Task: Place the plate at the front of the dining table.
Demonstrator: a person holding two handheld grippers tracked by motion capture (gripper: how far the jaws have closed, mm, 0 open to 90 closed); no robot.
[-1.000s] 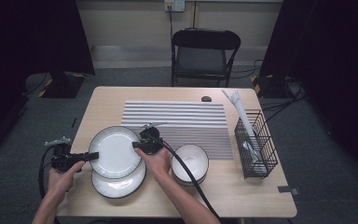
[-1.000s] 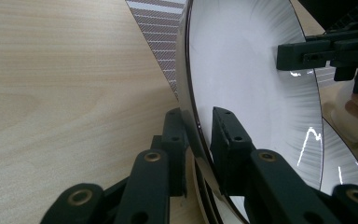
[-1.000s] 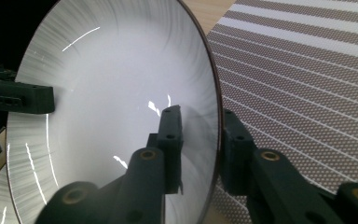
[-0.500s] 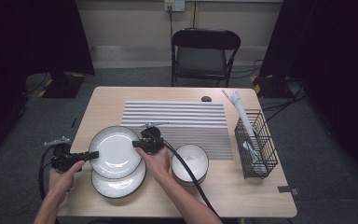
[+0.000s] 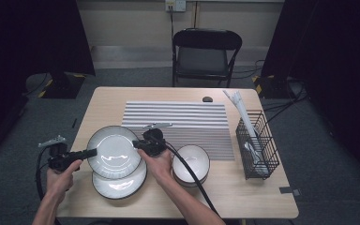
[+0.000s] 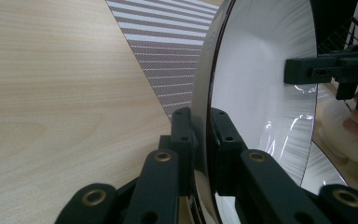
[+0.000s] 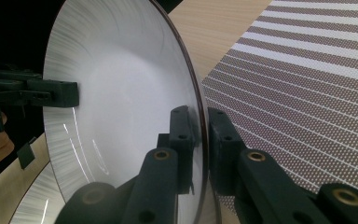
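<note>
A wooden table (image 5: pixel 262 197) stands on grey carpet (image 5: pixel 337 154). Behind it a black folding chair (image 5: pixel 205 56) faces a pale wall (image 5: pixel 131 23) with an outlet (image 5: pixel 176 4). Black curtains (image 5: pixel 28 42) hang at both sides, and cables (image 5: pixel 288 91) trail across the floor.

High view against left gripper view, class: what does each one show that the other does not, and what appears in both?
The high view alone shows the folding chair, the wire basket, the stacked bowls and a second plate beneath the lifted one. The left gripper view alone shows the left gripper with its fingers clamped on the rim. Both show the lifted plate, the striped mat, the right gripper and the table.
</note>
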